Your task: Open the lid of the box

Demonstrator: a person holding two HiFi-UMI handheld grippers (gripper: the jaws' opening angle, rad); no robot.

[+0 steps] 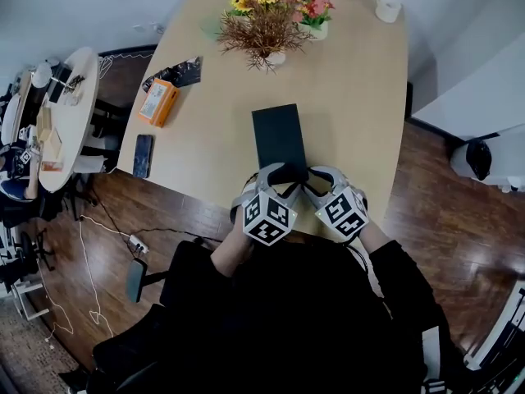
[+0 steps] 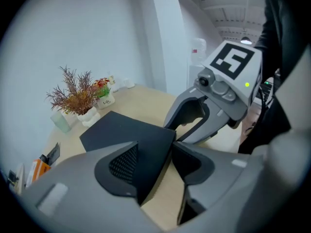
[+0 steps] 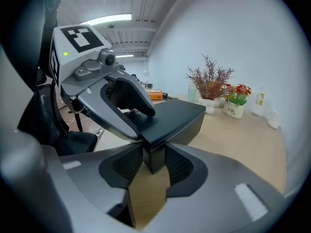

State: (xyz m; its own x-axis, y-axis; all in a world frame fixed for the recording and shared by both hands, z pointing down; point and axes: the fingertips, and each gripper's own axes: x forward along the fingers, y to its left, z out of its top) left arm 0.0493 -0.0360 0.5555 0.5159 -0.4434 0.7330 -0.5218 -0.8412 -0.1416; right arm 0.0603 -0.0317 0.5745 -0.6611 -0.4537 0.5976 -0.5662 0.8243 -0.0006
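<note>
A long black box lies on the wooden table, its near end close to the front edge. Both grippers meet at that near end. My left gripper takes the near left corner; in the left gripper view the box corner sits between the jaws of the left gripper, with the pads against it. My right gripper takes the near right corner; in the right gripper view the right gripper has both pads pressed on the box corner. The lid lies flat and closed.
Dried twigs and flower pots stand at the far end, with a white roll at the far right. An orange carton, a phone and a black packet lie at the left. A round side table stands farther left.
</note>
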